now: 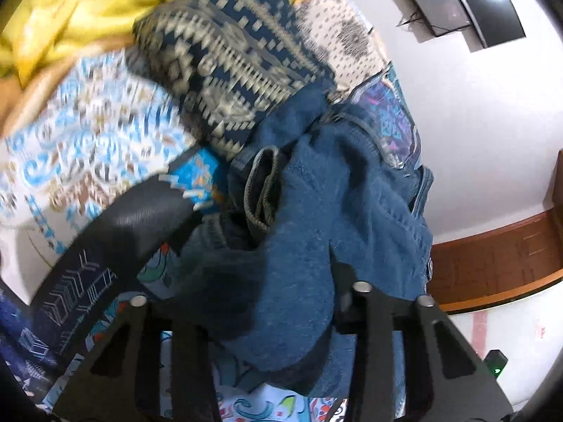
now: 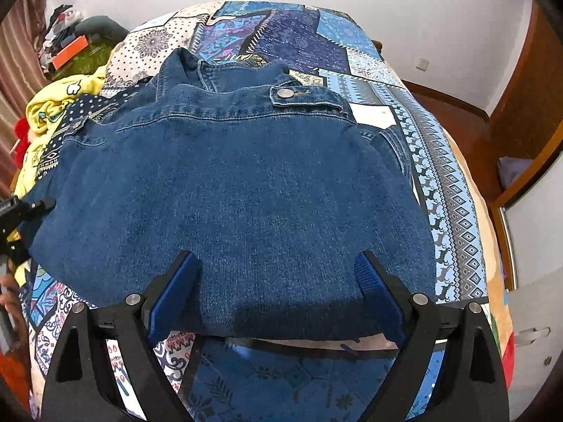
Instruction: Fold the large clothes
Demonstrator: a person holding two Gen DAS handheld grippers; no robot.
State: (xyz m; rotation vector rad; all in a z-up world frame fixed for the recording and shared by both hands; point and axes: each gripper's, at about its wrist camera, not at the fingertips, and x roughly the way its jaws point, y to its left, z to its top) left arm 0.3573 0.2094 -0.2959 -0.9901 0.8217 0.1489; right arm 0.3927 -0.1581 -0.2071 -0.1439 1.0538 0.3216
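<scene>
A blue denim jacket (image 2: 239, 183) lies spread back-up on the patchwork bedspread (image 2: 447, 190), collar at the far side. My right gripper (image 2: 278, 263) is open, its blue-padded fingers (image 2: 378, 288) spread over the jacket's near hem, not holding it. In the left wrist view a bunched fold of the denim jacket (image 1: 316, 232) fills the space between the fingers of my left gripper (image 1: 281, 299); the fingertips are hidden under the cloth. The left gripper also shows at the left edge of the right wrist view (image 2: 21, 211), at the jacket's left side.
A yellow garment (image 2: 56, 105) lies at the bed's left side, with a red item beside it. Clutter and an orange box (image 2: 68, 52) sit beyond the bed at far left. Wooden furniture (image 2: 527, 105) stands to the right. White wall behind.
</scene>
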